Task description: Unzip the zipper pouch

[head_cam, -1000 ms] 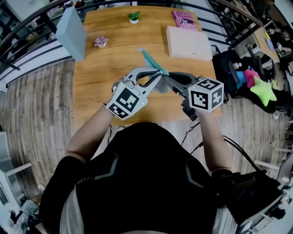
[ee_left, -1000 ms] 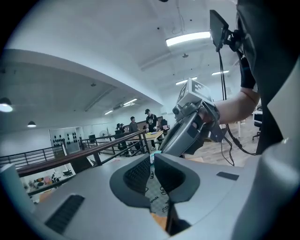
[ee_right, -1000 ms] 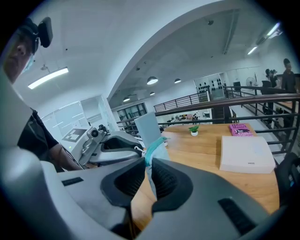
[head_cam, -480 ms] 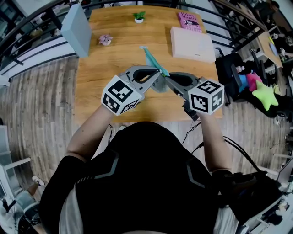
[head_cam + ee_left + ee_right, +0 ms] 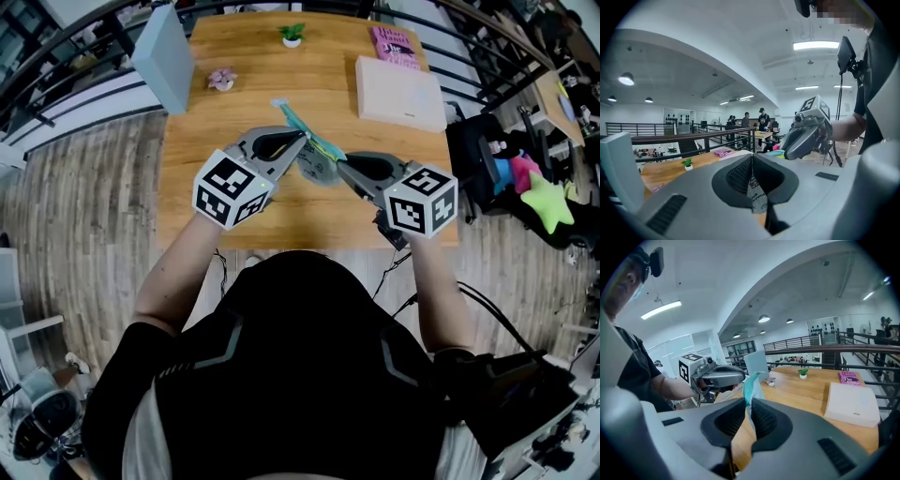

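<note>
The zipper pouch (image 5: pixel 317 159), grey printed cloth with a teal band, hangs in the air between both grippers above the wooden table (image 5: pixel 202 131). My left gripper (image 5: pixel 302 141) is shut on its grey printed part (image 5: pixel 757 197); whether the zipper pull lies between the pads is hidden. From the right, my right gripper (image 5: pixel 337 166) is shut on the teal edge (image 5: pixel 751 380). Each gripper appears in the other's view: the right gripper (image 5: pixel 806 136) and the left gripper (image 5: pixel 717 376) face each other closely. A teal strip (image 5: pixel 286 114) trails off toward the far side of the table.
On the far part of the table lie a white box (image 5: pixel 401 92), a pink book (image 5: pixel 396 45), a small potted plant (image 5: pixel 292 34) and a pink flower ornament (image 5: pixel 222 79). A pale blue panel (image 5: pixel 164 56) leans at the left edge. Bright toys (image 5: pixel 530 183) sit to the right.
My left gripper has drawn away to the left and slightly farther out, with the pouch stretched between the two. The right gripper has stayed about where it was.
</note>
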Demonstrator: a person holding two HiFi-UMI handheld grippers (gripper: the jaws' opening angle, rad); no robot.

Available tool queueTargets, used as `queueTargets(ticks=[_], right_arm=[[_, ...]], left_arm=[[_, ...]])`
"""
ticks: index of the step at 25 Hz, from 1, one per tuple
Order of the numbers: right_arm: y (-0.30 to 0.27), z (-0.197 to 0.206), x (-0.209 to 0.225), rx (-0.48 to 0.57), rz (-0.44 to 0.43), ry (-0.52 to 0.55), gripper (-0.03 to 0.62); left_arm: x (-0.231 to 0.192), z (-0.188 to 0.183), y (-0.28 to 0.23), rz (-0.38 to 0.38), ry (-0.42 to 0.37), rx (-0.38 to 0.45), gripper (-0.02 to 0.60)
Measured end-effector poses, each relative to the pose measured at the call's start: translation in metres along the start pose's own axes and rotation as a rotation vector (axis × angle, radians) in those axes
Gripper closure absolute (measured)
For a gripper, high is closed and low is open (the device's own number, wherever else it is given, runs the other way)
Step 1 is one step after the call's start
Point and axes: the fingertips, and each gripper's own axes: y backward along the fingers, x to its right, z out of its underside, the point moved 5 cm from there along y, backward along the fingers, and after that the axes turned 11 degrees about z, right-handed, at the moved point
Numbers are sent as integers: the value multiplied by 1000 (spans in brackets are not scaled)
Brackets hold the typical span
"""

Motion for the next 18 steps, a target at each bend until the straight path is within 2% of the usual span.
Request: queueTargets(ticks=[12,18], right_arm=[[-3,2,3,3,-29,5,543],[-6,2,5,-4,-37,-1,543]], left_arm=[[-13,6,17,-78,13,-14,551],[-24,10,24,-119,53,-16,551]])
